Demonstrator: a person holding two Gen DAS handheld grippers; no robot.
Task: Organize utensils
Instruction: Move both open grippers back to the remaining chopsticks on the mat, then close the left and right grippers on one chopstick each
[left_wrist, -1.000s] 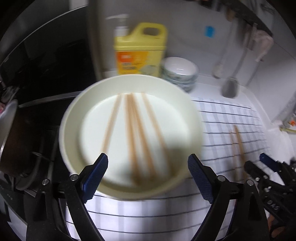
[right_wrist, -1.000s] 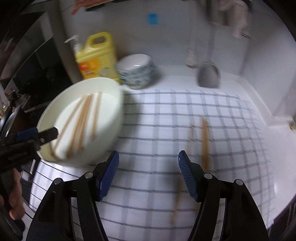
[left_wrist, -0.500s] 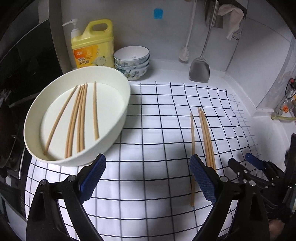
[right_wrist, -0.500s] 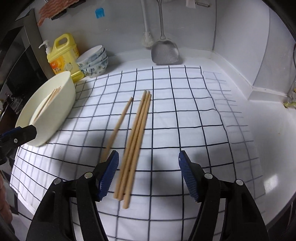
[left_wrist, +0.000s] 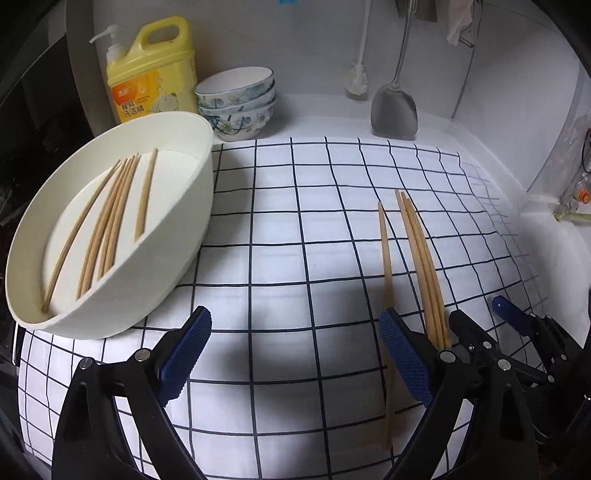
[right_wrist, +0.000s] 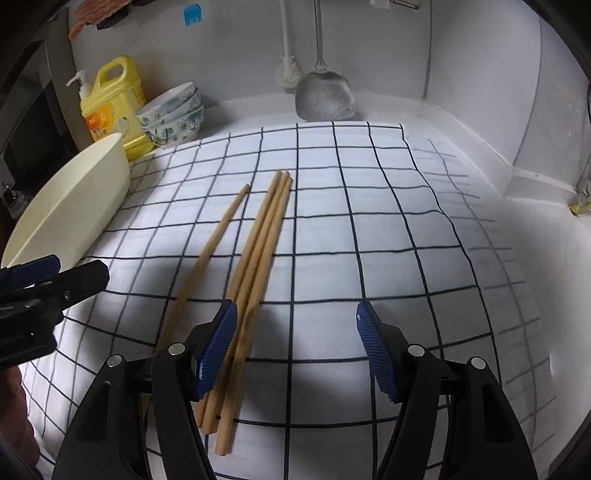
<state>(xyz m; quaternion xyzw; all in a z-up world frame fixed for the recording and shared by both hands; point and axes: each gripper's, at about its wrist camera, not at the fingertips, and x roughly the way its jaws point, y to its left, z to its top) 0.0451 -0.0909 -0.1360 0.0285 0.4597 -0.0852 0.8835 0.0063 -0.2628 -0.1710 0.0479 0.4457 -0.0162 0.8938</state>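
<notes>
Several wooden chopsticks (right_wrist: 258, 251) lie loose on the checked cloth (right_wrist: 369, 229): three side by side and a single one (right_wrist: 210, 251) to their left. The same chopsticks (left_wrist: 417, 251) show at right in the left wrist view. More chopsticks (left_wrist: 107, 225) lie inside the cream bowl (left_wrist: 184, 229) at left. My right gripper (right_wrist: 295, 347) is open and low over the cloth, its left finger beside the near ends of the three. My left gripper (left_wrist: 295, 354) is open over bare cloth between bowl and loose chopsticks, nothing between its fingers.
A yellow detergent bottle (left_wrist: 151, 70) and stacked patterned bowls (left_wrist: 238, 99) stand at the back left. A metal spatula (left_wrist: 393, 107) and a brush (left_wrist: 358, 81) hang against the back wall. A white raised rim (right_wrist: 535, 177) borders the cloth at right.
Both grippers swung right, away from the bowl, and came down toward the cloth. The loose chopsticks now lie close under the right gripper. Both stay open.
</notes>
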